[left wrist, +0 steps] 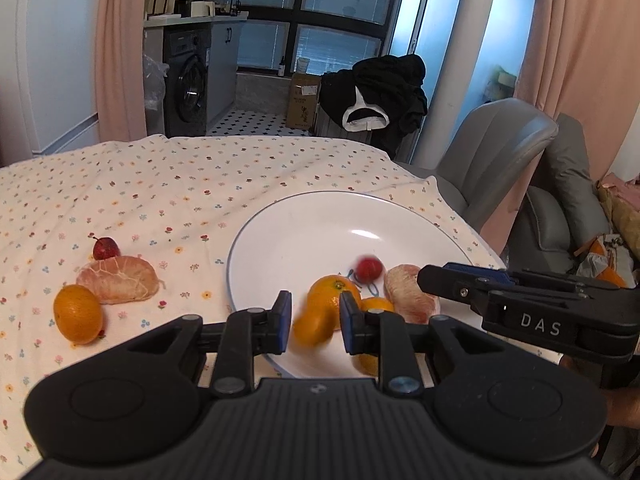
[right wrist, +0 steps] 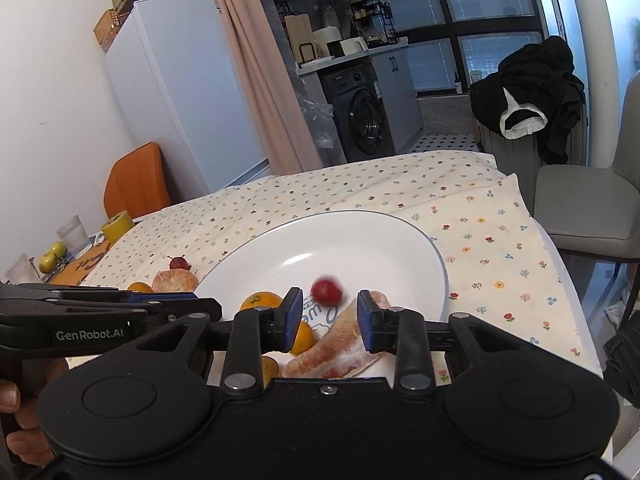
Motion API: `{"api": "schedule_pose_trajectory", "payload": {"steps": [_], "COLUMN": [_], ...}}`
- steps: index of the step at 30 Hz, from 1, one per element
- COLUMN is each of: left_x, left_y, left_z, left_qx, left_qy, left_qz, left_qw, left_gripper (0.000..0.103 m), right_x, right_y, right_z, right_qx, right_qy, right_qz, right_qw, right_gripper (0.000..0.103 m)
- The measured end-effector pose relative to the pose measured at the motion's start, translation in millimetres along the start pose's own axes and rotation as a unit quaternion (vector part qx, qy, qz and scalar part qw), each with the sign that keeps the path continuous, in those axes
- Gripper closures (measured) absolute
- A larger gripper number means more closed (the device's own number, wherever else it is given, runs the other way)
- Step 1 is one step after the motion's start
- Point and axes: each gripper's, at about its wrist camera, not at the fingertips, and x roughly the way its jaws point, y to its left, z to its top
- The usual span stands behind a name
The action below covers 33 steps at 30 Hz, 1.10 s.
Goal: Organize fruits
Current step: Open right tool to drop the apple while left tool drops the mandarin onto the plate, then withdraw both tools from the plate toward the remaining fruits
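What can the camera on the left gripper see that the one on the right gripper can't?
Only the left wrist view shows a blurred orange between the left gripper's own open fingers, plus a grey armchair.

Only the right wrist view shows the white fridge, two green fruits beside a glass, and an orange chair.

Both show the white plate with a small red fruit and a peeled pomelo segment, and three fruits lying loose on the floral tablecloth.
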Motion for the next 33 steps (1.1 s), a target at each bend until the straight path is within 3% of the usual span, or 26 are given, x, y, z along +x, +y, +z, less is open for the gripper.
{"api": "schedule_pose_trajectory", "payload": {"steps": [7, 13, 16, 21, 24, 29, 33], "left_x": [-16, -38, -47, -63, -72, -82, -90], "left_y": [8, 21, 28, 38, 42, 54, 61], "left_z": [3, 2, 0, -2, -5, -6, -9], "left_qx": [-0.007, -0.016, -0.022, -0.030, -0.028, -0.036, -0.036], "left_qy": [-0.009, -0.027, -0.034, -0.043, -0.052, -0.056, -0.059], "left_qz": [0.004, 0.021, 0.028, 0.039, 0.048, 0.061, 0.075], "left_qw": [0.9999, 0.9993, 0.9988, 0.9979, 0.9971, 0.9960, 0.9948], "left_gripper": [0.073, 0.054, 0.050, 0.040, 0.026, 0.022, 0.018], "right_x": [-6, -10, -12, -19, -20, -22, -23], "right_y": [7, 22, 31, 44, 49, 59, 65], "right_z": [0, 0, 1, 1, 1, 0, 0], "right_qx": [0.001, -0.008, -0.015, -0.025, -0.025, -0.025, -0.023], "right_qy": [-0.003, -0.006, -0.009, -0.022, -0.022, -0.025, -0.027], "right_qz": [0.001, 0.006, 0.010, 0.012, 0.015, 0.027, 0.036], "right_qw": [1.000, 1.000, 1.000, 0.999, 0.999, 0.999, 0.999], "right_gripper": [0.064, 0.053, 0.049, 0.031, 0.023, 0.003, 0.000]}}
